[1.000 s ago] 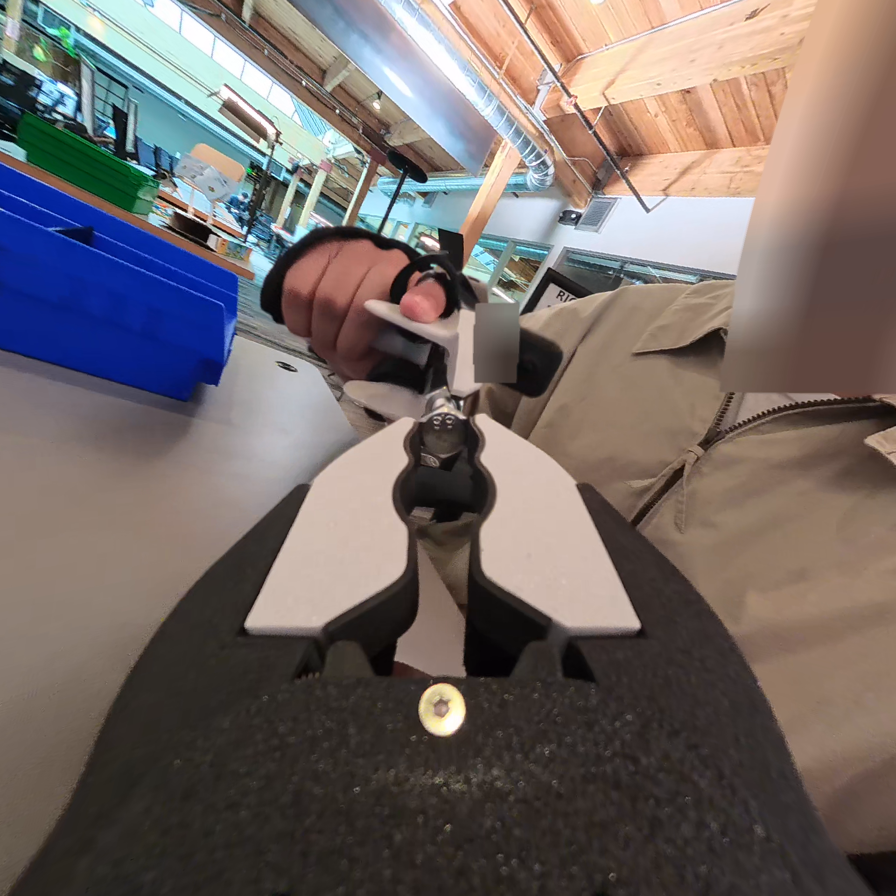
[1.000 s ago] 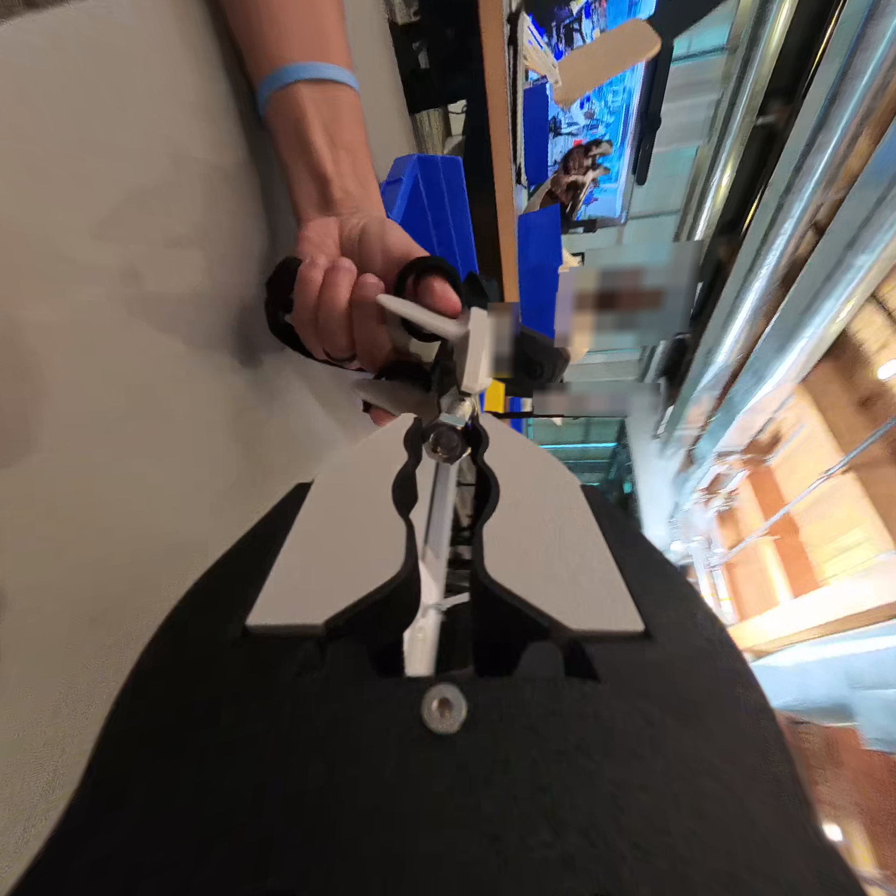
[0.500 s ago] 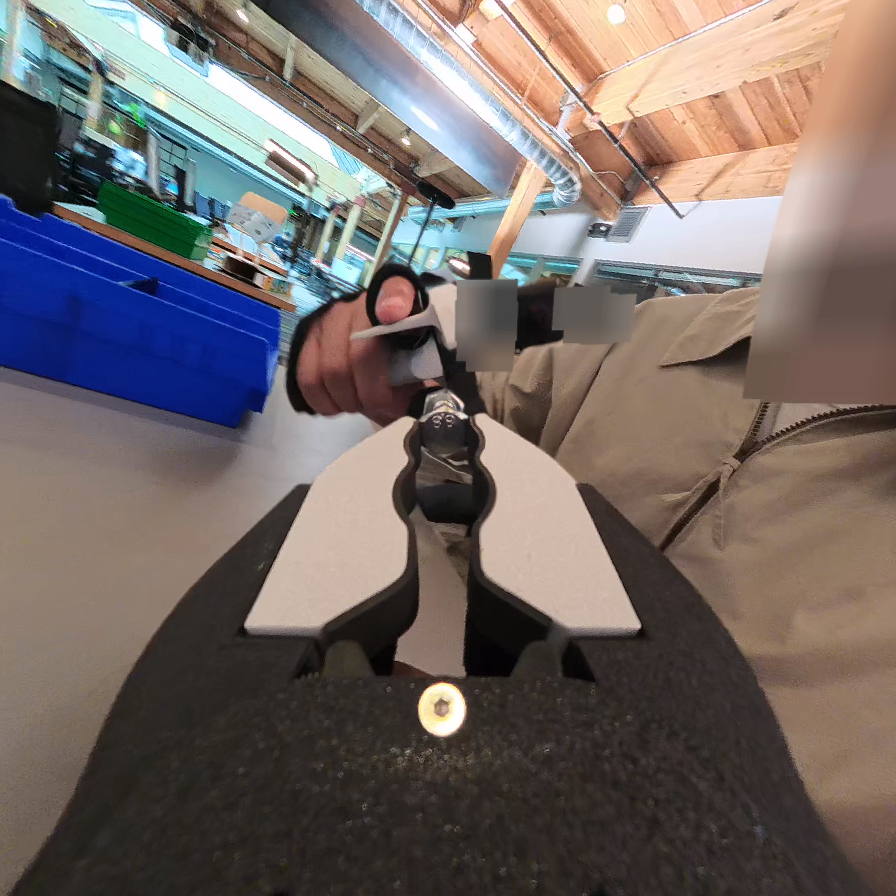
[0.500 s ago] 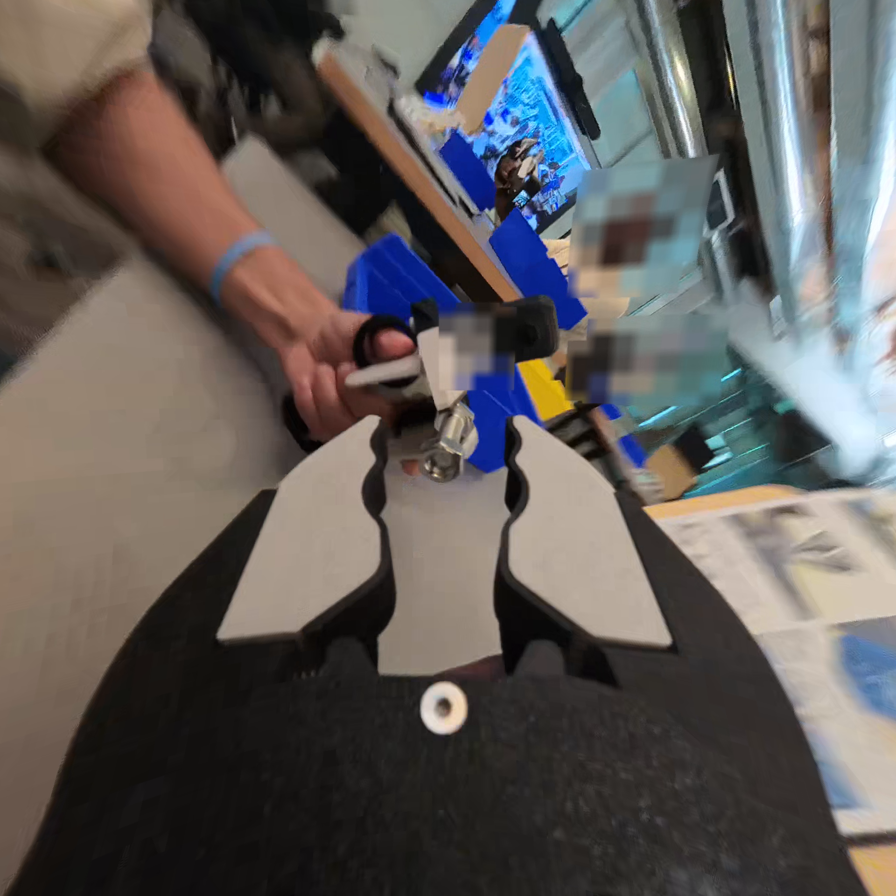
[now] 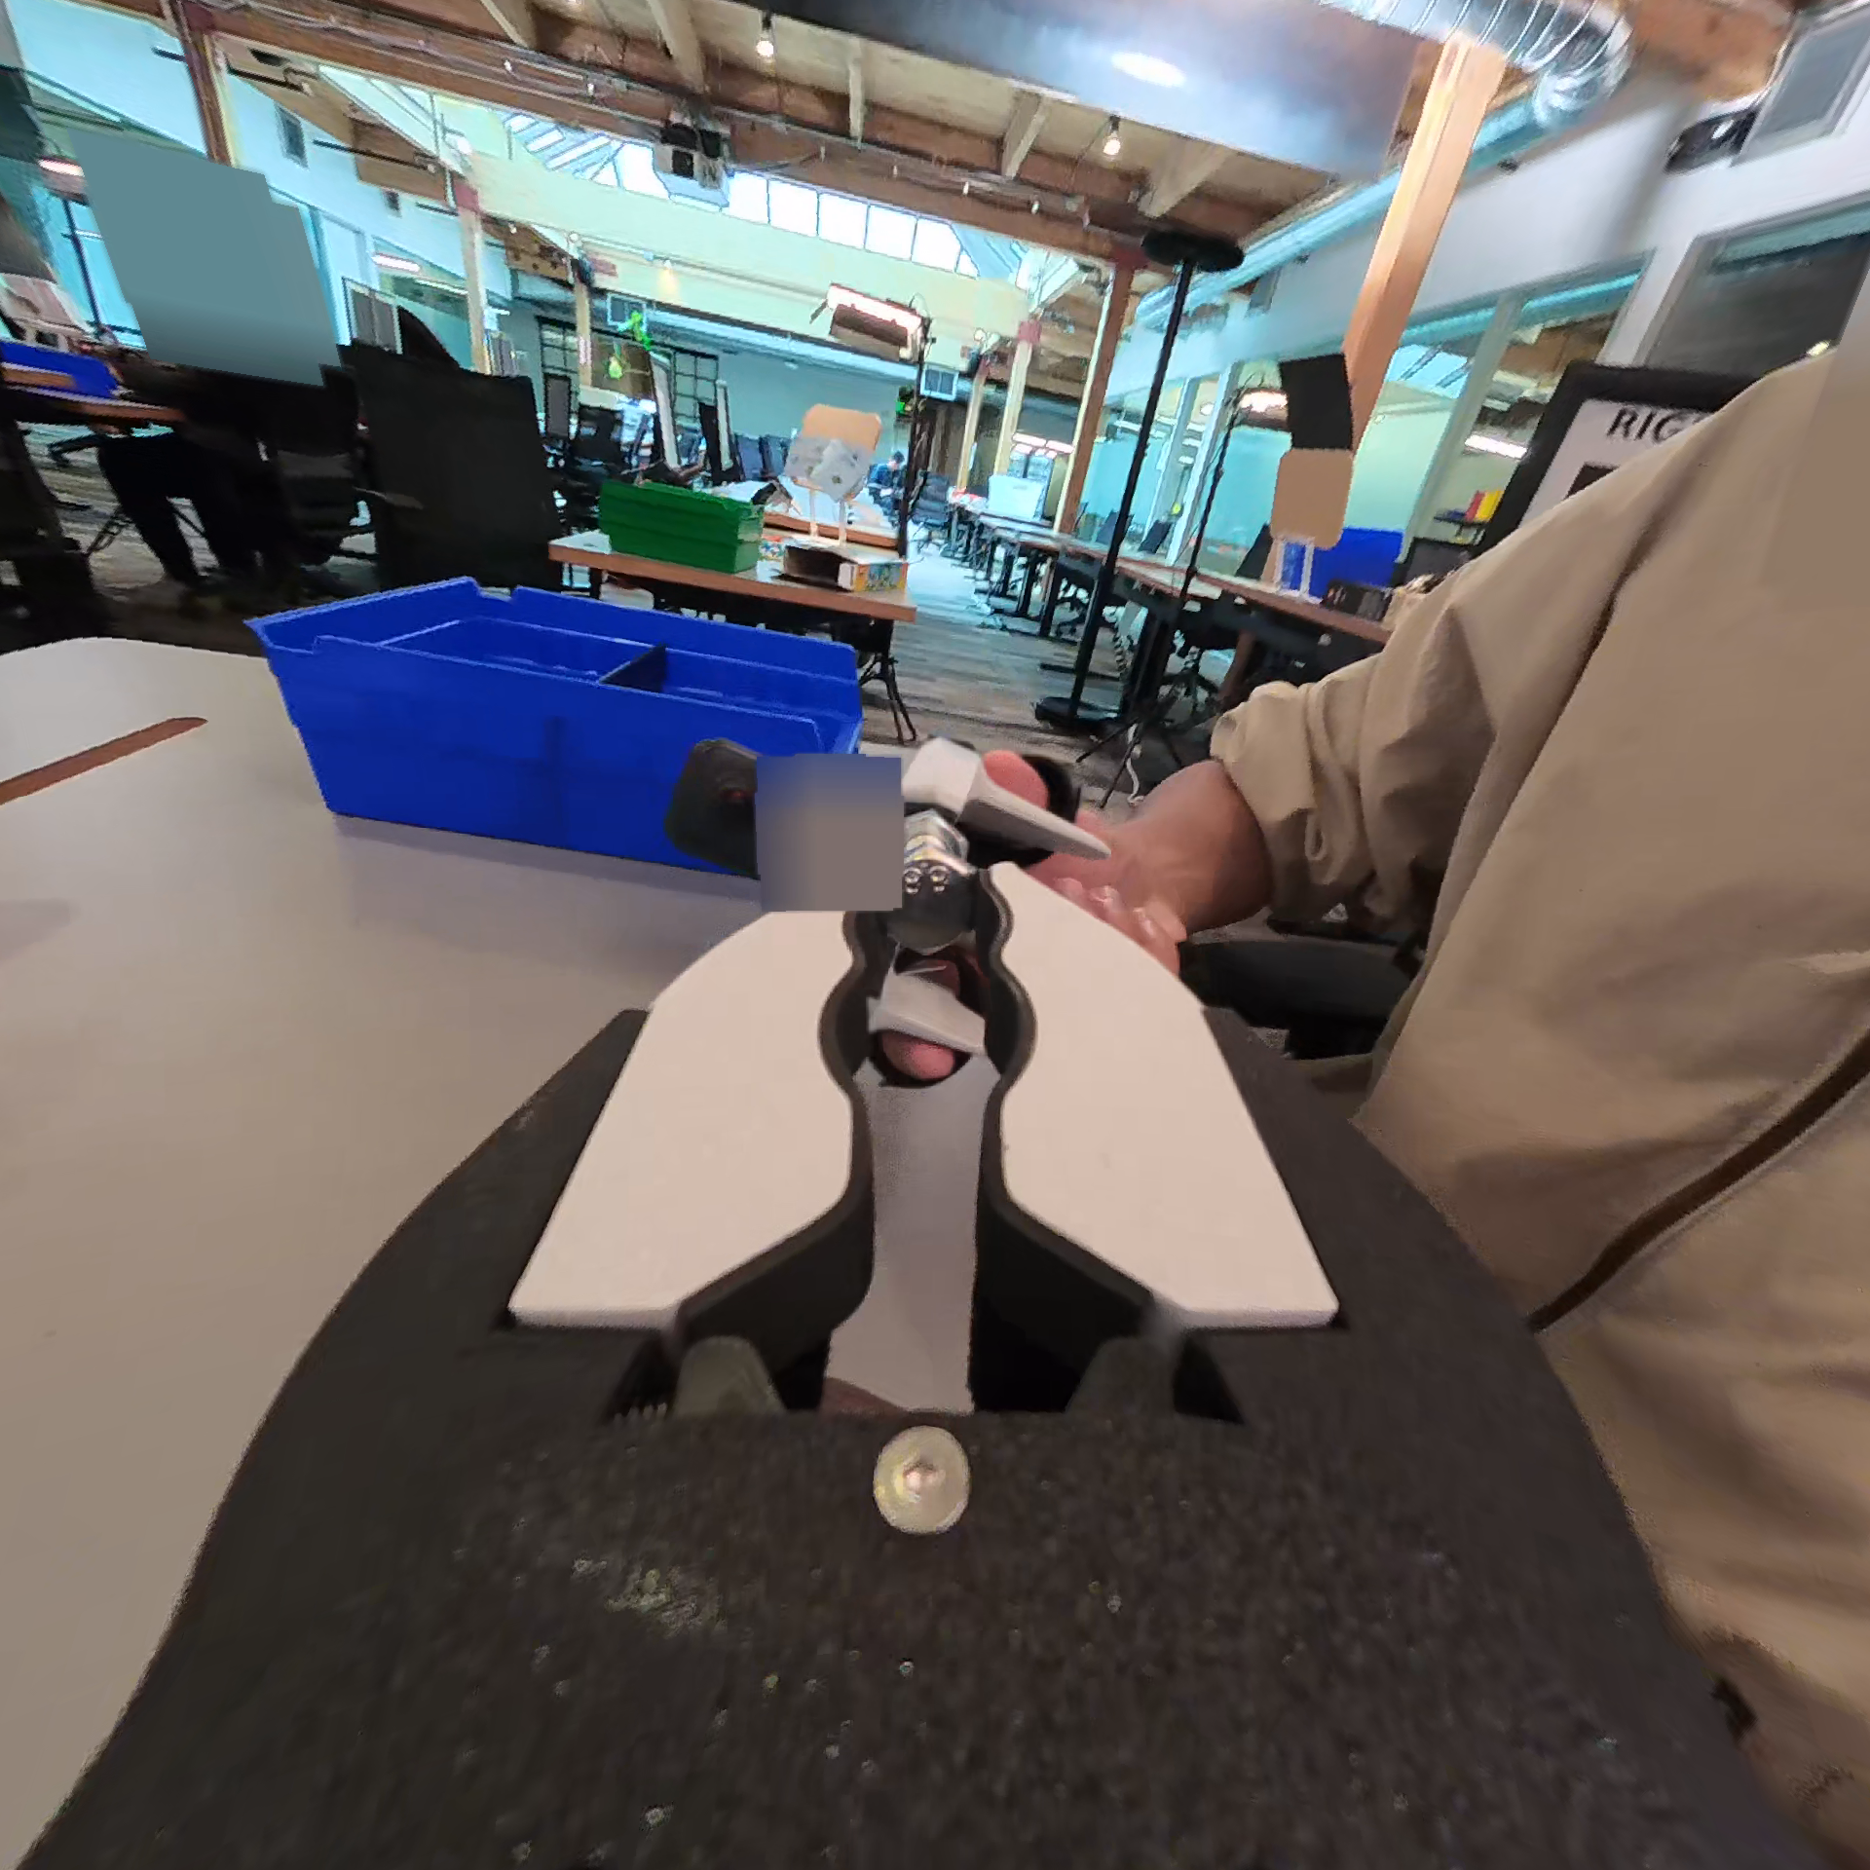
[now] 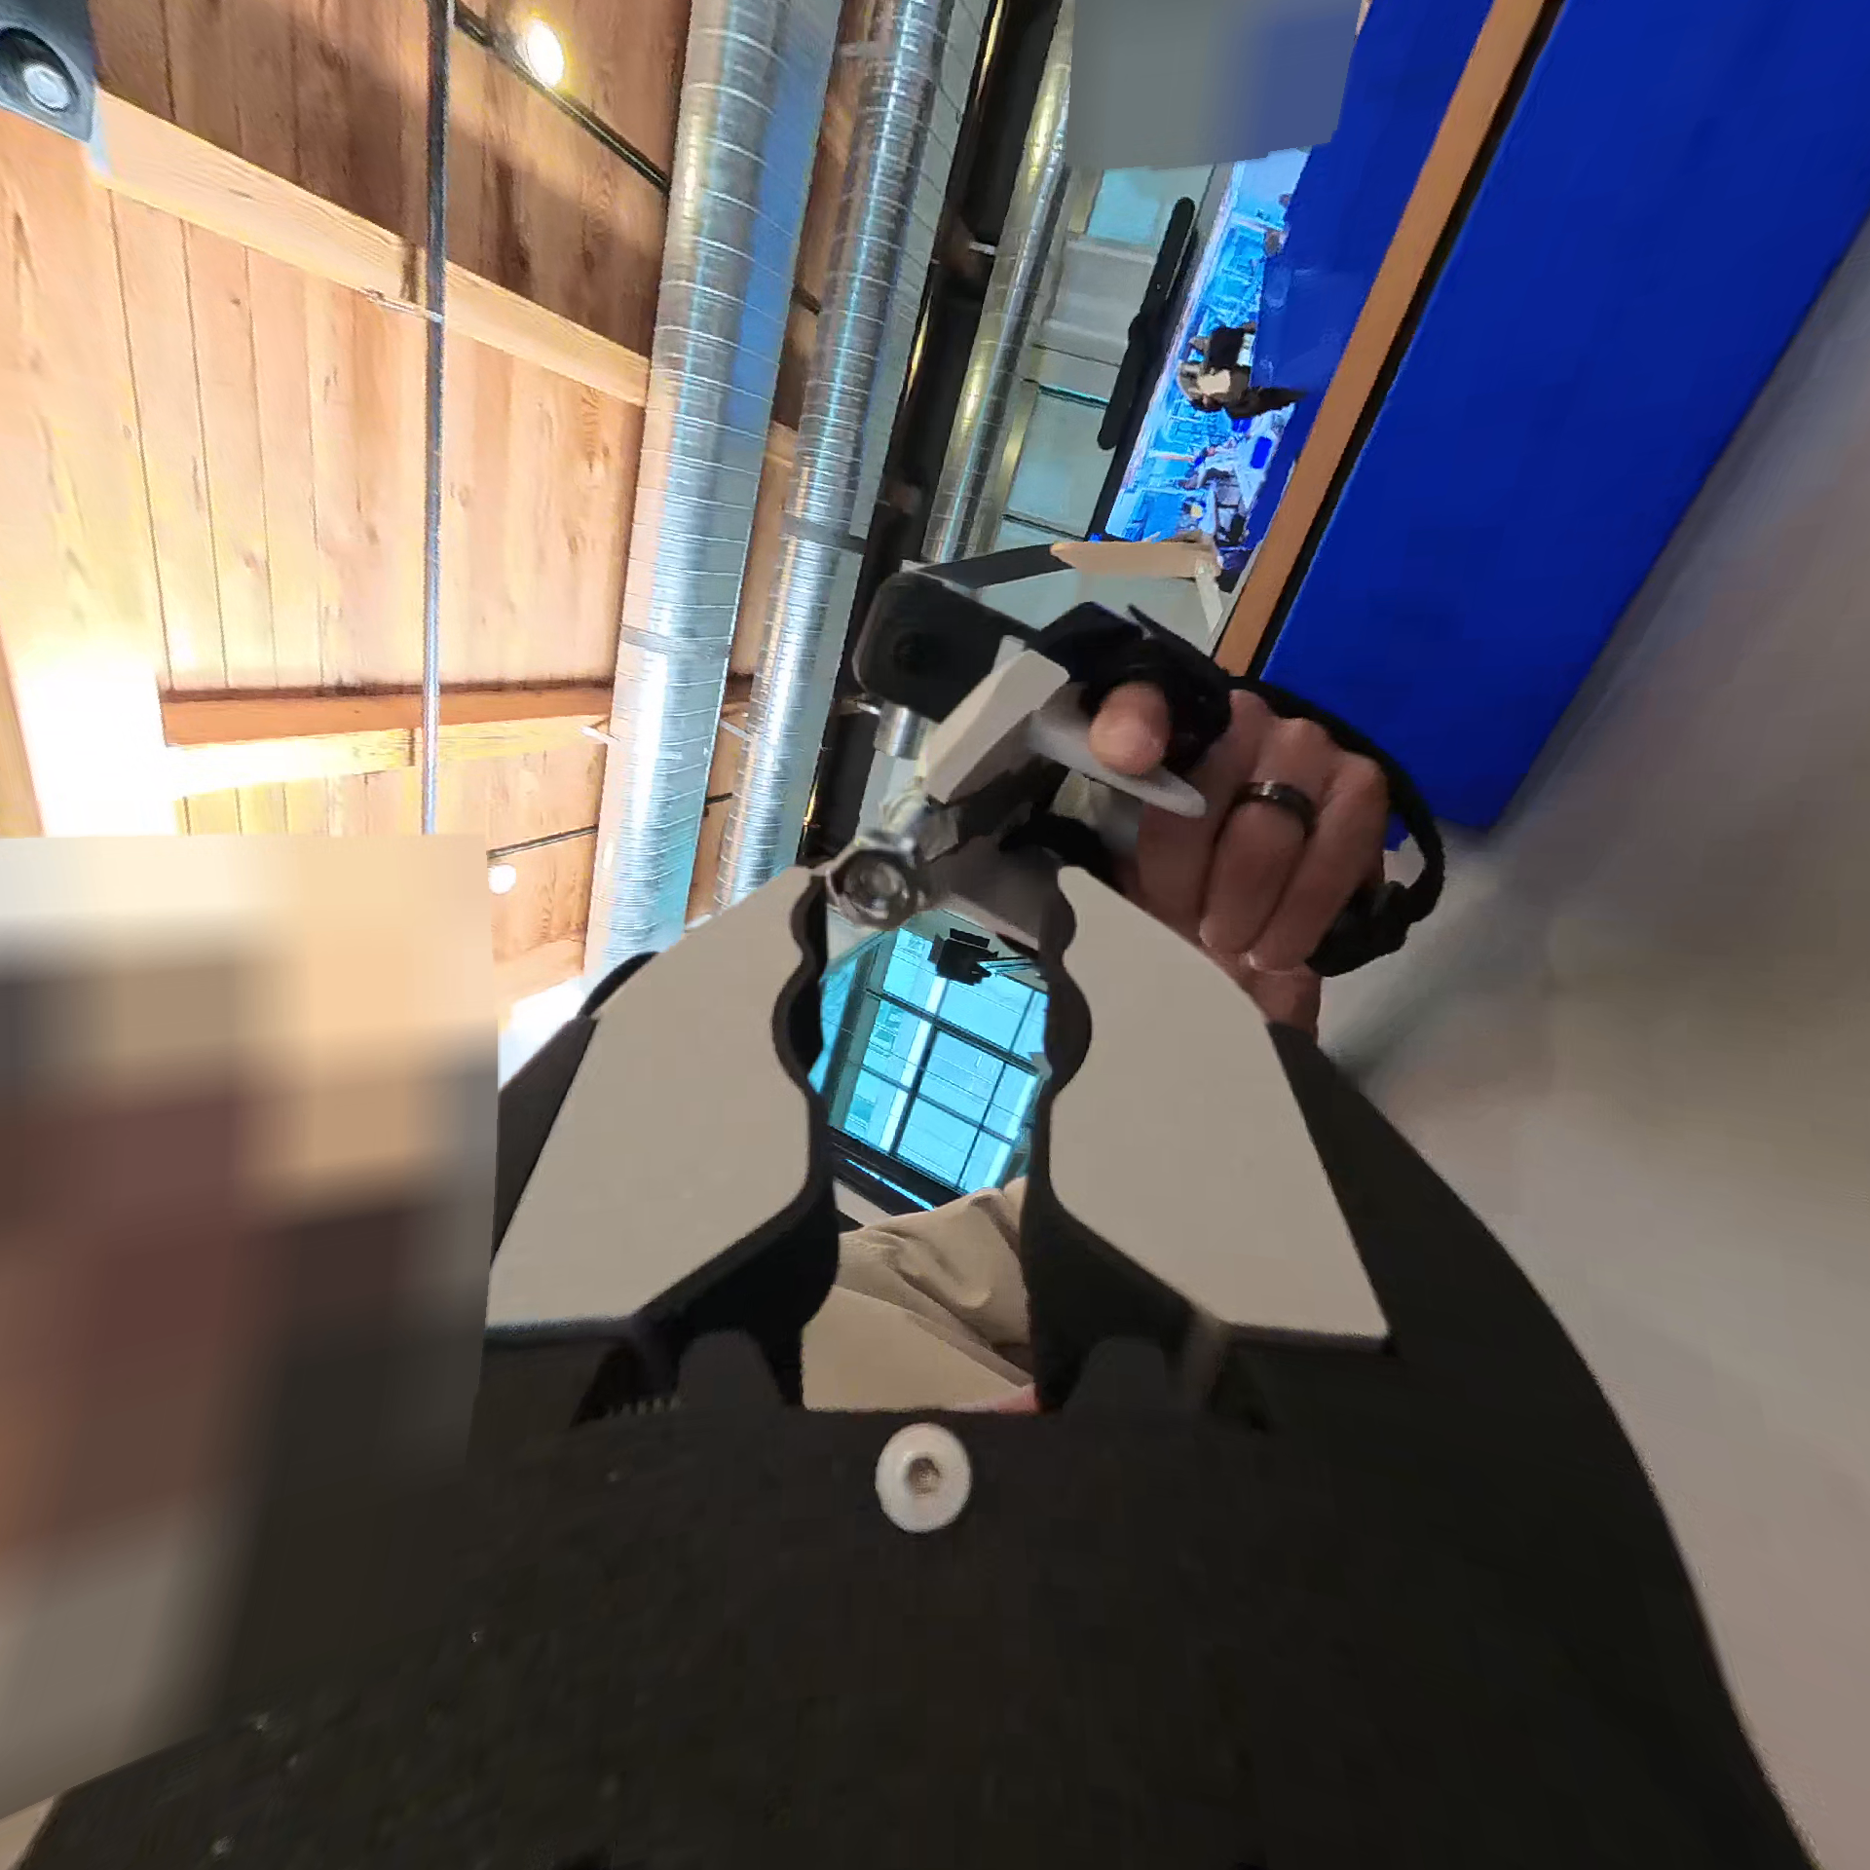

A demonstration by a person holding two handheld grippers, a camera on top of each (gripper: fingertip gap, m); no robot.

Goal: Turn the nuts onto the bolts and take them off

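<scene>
On the left side of the left wrist view, a blue bin (image 5: 567,708) is being carried by the pale surface (image 5: 253,992), well back from the tools. Toward the middle, the head of a silvery bolt (image 5: 933,890) is being clamped between the tips of the left tool (image 5: 929,916), whose fingers (image 5: 739,1113) are being held nearly together. Just beyond the bolt, the right tool (image 5: 1012,810) is being gripped by a hand (image 5: 1154,880), and a beige sleeve (image 5: 1518,810) is being shown at the far right.

In the right wrist view, the threaded end of the bolt with a nut (image 6: 878,882) on it is being touched only by the left fingertip of the right tool (image 6: 936,890), whose fingers (image 6: 678,1133) are being held spread and are grasping nothing. Farther right, the left tool's handle is being held by a ringed hand (image 6: 1275,840).
</scene>
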